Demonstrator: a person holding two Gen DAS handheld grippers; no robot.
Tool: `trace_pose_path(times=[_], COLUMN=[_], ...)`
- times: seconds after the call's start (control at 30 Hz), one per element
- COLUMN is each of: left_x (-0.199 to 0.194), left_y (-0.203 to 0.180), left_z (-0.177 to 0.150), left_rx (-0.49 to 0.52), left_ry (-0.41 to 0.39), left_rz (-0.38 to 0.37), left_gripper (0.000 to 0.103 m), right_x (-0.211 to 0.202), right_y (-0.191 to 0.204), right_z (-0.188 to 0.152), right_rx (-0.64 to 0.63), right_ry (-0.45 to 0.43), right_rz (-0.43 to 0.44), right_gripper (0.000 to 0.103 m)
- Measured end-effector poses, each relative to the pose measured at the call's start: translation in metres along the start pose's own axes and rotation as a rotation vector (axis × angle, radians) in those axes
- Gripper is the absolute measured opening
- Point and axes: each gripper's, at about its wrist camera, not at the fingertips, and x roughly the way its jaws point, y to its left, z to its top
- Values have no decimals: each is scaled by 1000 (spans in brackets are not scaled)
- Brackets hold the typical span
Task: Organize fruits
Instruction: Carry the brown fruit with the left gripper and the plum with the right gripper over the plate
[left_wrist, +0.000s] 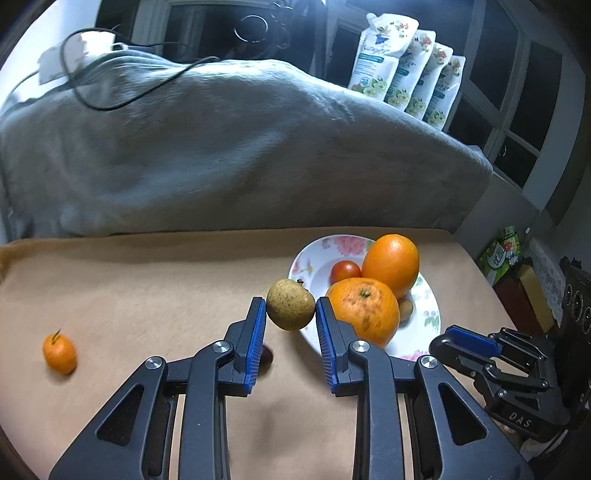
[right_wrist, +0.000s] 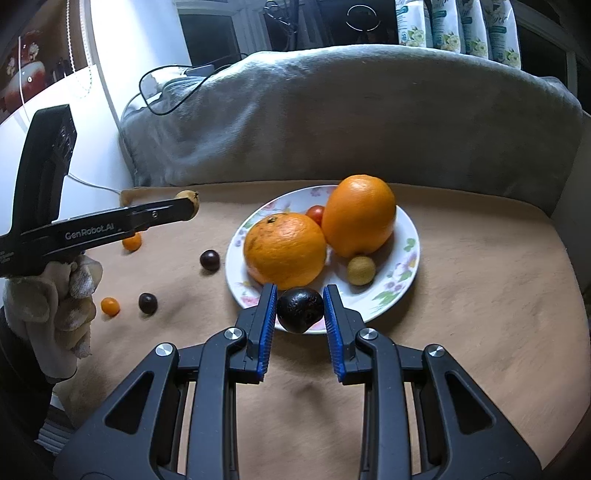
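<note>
My left gripper (left_wrist: 290, 312) is shut on a tan speckled longan (left_wrist: 290, 304), held above the table just left of the floral plate (left_wrist: 428, 314). The plate (right_wrist: 402, 273) holds two oranges (right_wrist: 284, 251) (right_wrist: 360, 216), a cherry tomato (right_wrist: 316, 214) and a second longan (right_wrist: 361, 270). My right gripper (right_wrist: 300, 308) is shut on a dark fruit (right_wrist: 300, 310) over the plate's near rim. The left gripper (right_wrist: 184, 208) also shows in the right wrist view, at the left.
Loose on the tan table: a kumquat (left_wrist: 60, 353), two dark grapes (right_wrist: 209, 260) (right_wrist: 148, 303), two small orange fruits (right_wrist: 110, 306) (right_wrist: 132, 242). A grey blanket (left_wrist: 221, 155) lies behind the table. Pouches (left_wrist: 406, 66) stand at the back right.
</note>
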Motion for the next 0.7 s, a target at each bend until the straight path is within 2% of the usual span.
trace_pose_path(times=[0.37,0.7], left_x=[32,45], left_y=[-16,-24], left_z=[15,22], left_rx=[36,52], left_ry=[32,45], left_rz=[-8,-23], left_gripper=[26,26], right_x=[7,15], right_y=[-8,-11], right_z=[3,5], right_rx=[-4,-5], right_ry=[10,20], right_rz=[-1,0], right_gripper=[27,27])
